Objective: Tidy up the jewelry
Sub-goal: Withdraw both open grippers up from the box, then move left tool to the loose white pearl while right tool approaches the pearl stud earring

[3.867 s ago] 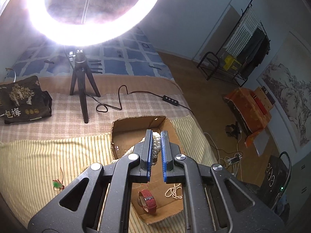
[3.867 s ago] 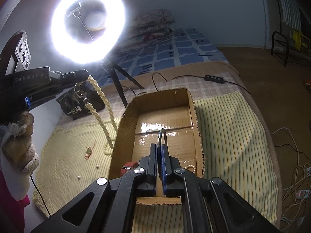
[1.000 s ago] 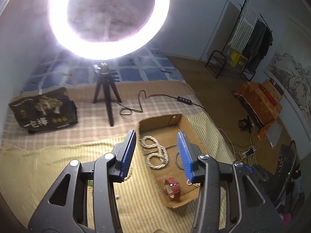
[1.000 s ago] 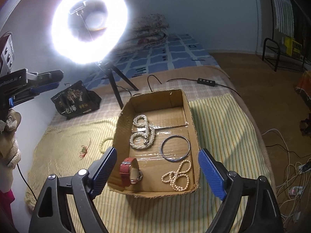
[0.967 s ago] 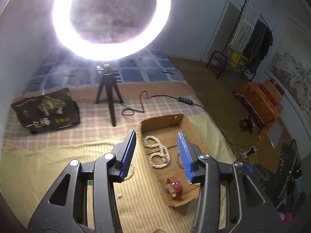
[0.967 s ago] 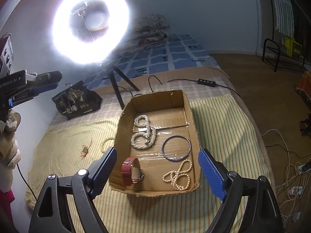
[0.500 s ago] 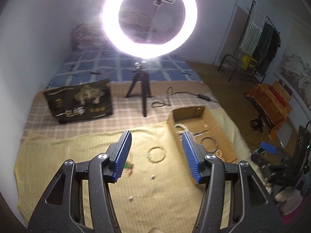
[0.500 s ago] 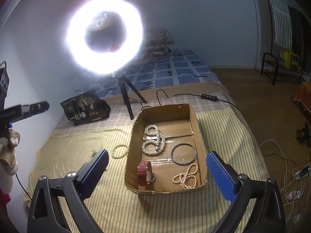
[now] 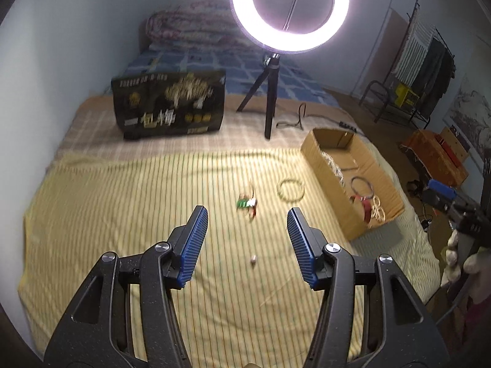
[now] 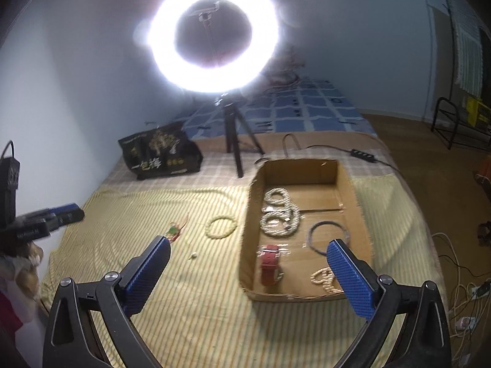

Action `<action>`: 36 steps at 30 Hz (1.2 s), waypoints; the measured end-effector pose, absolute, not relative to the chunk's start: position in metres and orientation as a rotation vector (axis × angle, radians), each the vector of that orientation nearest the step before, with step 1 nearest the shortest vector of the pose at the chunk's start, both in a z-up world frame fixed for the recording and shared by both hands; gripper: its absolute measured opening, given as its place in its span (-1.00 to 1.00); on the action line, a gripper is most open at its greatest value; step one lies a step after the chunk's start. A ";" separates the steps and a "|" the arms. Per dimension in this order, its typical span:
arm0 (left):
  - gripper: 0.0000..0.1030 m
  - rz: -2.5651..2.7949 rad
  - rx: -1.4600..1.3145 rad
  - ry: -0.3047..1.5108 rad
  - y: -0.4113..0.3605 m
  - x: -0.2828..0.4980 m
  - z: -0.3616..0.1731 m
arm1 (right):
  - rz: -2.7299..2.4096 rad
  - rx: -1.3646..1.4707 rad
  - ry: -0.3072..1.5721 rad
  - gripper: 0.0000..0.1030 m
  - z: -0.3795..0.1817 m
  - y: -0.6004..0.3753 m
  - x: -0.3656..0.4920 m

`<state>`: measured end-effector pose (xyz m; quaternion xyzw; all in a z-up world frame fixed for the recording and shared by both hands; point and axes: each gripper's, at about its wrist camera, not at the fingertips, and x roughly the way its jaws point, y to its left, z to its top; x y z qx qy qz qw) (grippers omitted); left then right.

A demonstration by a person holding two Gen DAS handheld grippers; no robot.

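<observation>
Left wrist view: small bead and charm blurred.

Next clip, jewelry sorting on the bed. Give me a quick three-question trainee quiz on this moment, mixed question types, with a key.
1. True or false: the red watch lies inside the cardboard box.
2. Which piece lies on the striped cloth, outside the box? A) dark bangle B) beaded bracelet C) coiled pearl rope
3. Fill in: the left hand-held gripper and the right hand-held gripper both stand ____, holding nothing.

Key: 1 true; 2 B; 3 open.
</observation>
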<state>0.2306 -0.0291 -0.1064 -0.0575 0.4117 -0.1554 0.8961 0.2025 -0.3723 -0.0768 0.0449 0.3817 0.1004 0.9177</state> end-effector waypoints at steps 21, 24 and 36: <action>-0.29 -0.445 -0.093 0.973 -0.051 0.218 -0.198 | 0.334 0.016 0.940 0.42 -0.148 -0.285 0.232; -0.35 -0.455 -0.088 0.985 -0.056 0.219 -0.207 | 0.340 -0.012 0.958 0.31 -0.161 -0.276 0.237; -0.40 -0.460 -0.064 1.008 -0.072 0.234 -0.235 | 0.353 -0.034 1.021 -0.09 -0.201 -0.261 0.257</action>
